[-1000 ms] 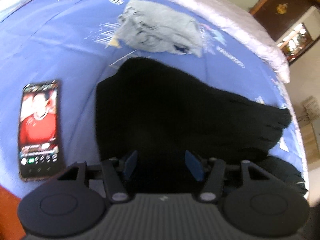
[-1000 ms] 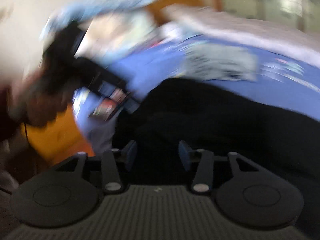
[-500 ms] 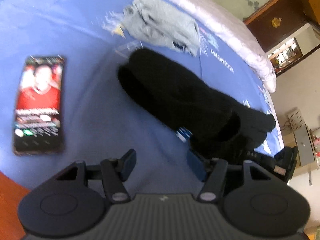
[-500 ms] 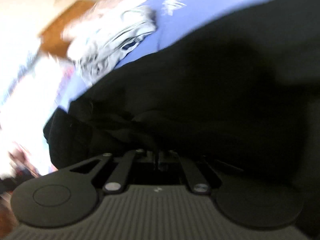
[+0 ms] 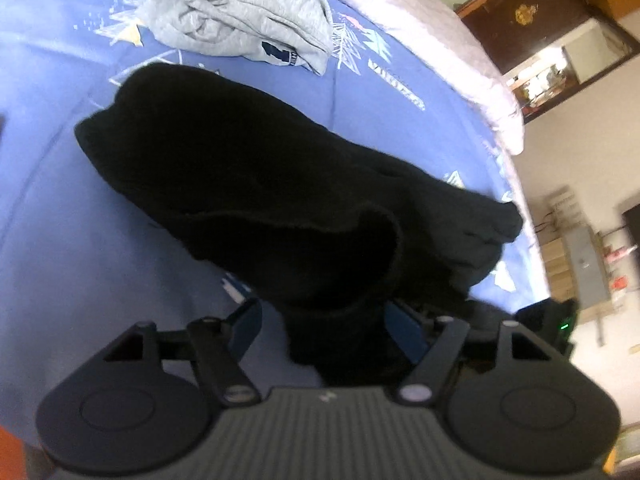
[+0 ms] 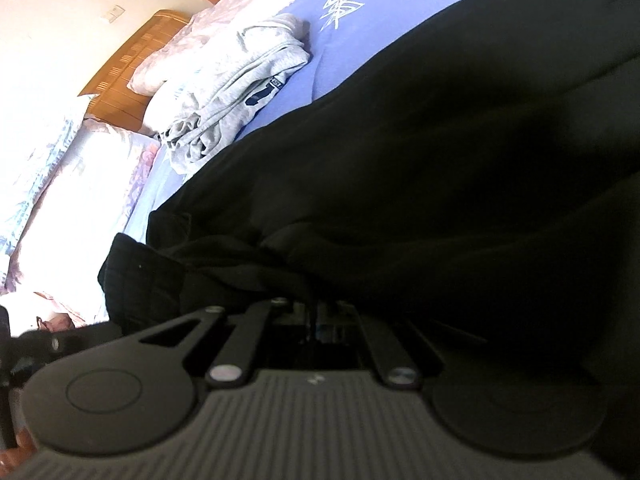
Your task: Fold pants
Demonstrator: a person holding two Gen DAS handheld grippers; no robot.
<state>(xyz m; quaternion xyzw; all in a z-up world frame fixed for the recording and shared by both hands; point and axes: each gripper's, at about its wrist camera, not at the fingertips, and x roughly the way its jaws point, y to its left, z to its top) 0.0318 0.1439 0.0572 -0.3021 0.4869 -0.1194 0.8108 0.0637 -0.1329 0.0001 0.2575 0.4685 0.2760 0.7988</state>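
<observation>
Black pants (image 5: pixel 256 184) lie bunched on the blue bedspread (image 5: pixel 52 240), long axis running from the upper left to the right edge of the bed in the left wrist view. Landmark = the pants.

Left gripper (image 5: pixel 320 326): fingers spread, jaws have just been opening wider. A fold of the pants hangs down between them, near end of the garment. Left blue pad (image 5: pixel 249 326) is clear of the cloth, bedspread visible behind it. Right blue pad (image 5: pixel 404 330) sits against or just beside the fold; can't tell if it touches. No squeeze on the cloth.

Right gripper (image 6: pixel 314 320): fingers pressed together, linkage arms folded in toward the centre. Tips are buried under the pants edge, dark fabric bunched right over them. Looks like a pinch on the pants hem, but the contact itself is in shadow. In the left wrist view the right gripper's body w/ green LED (image 5: pixel 560 326) shows just past the pants' near right end.

Grey garment (image 5: pixel 240 12): crumpled pile beyond the pants' far end, apart from them w/ a strip of bedspread between. Same pile in the right wrist view (image 6: pixel 236 92), above-left of the pants.

Pale quilt (image 5: pixel 420 36) runs along the far side of the bedspread, behind the grey garment. Wooden headboard (image 6: pixel 132 64) behind the pillows in the right wrist view.
</observation>
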